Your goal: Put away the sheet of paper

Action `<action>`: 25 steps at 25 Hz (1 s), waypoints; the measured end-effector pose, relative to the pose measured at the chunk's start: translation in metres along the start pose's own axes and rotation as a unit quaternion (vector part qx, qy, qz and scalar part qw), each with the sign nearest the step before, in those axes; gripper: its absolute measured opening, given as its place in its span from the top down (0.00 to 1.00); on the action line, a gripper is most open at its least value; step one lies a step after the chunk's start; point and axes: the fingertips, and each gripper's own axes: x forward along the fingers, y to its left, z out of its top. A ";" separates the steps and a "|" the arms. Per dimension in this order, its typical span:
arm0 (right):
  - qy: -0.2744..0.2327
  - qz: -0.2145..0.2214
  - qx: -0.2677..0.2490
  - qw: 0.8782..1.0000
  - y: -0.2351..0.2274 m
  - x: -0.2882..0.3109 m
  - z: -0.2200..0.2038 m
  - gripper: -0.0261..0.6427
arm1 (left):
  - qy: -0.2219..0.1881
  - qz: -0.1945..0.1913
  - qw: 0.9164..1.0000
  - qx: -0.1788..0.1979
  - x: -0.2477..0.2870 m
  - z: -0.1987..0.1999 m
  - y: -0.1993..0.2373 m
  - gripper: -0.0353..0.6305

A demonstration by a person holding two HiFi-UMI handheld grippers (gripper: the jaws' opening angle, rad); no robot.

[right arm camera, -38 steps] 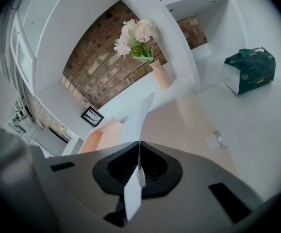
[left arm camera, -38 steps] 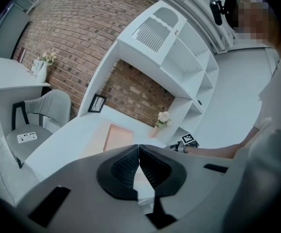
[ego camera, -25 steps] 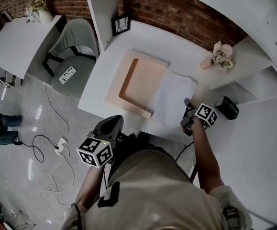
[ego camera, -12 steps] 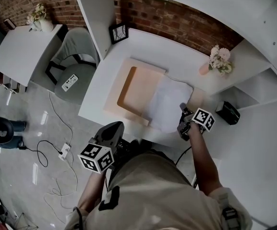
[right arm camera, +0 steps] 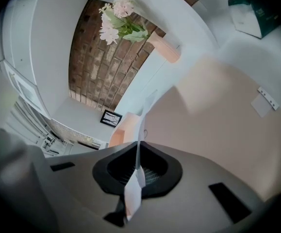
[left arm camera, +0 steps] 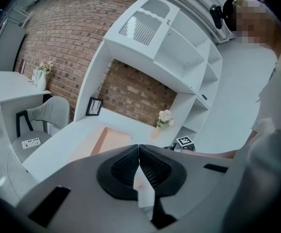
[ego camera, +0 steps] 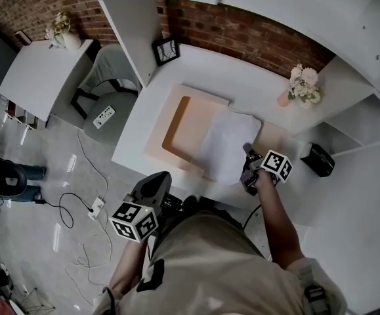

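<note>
1. The sheet of paper (ego camera: pixel 228 144) is plain white and slightly buckled. It sits just right of centre in the head view, on the white desk (ego camera: pixel 144 120).
2. Its left part lies over the right side of a shallow peach tray (ego camera: pixel 158 136). Its right edge reaches a beige mat (ego camera: pixel 273 136).
3. The right gripper (ego camera: pixel 247 155) pinches the sheet at its lower right edge. In the right gripper view the jaws are pressed together on the paper, which shows edge-on as a thin white strip (right arm camera: pixel 132 195) running up from between them.
4. The tray's darker orange recess shows bare on its left half; the sheet hides the rest.
5. The left gripper (ego camera: pixel 158 179) hangs below the desk's near edge, at lower centre-left of the head view and well apart from the sheet. In the left gripper view its jaws (left arm camera: pixel 139 148) meet at the tips with nothing between them.
6. A pink vase (ego camera: pixel 283 99) holding pale flowers (ego camera: pixel 303 83) stands at the upper right, beyond the mat.
7. A framed picture (ego camera: pixel 166 50) leans by the brick wall at upper centre, and a dark box (ego camera: pixel 317 159) sits at the right.
</note>
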 end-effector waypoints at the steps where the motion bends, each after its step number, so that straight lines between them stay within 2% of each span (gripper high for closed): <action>1: 0.003 0.004 0.003 1.000 0.001 0.001 -0.001 0.92 | 0.001 0.003 1.000 0.000 0.000 0.000 -0.003 0.92; 13: 0.026 0.038 0.014 0.999 0.009 0.023 -0.006 0.92 | 0.003 0.045 0.999 0.002 -0.006 -0.003 -0.006 0.92; 19: 0.022 0.037 0.004 0.999 0.017 0.029 -0.008 0.92 | -0.002 0.034 0.999 0.008 -0.006 0.006 0.008 0.92; 25: 0.015 0.033 -0.004 0.999 0.024 0.036 -0.008 0.92 | -0.001 0.007 1.000 0.016 0.001 0.020 0.029 0.92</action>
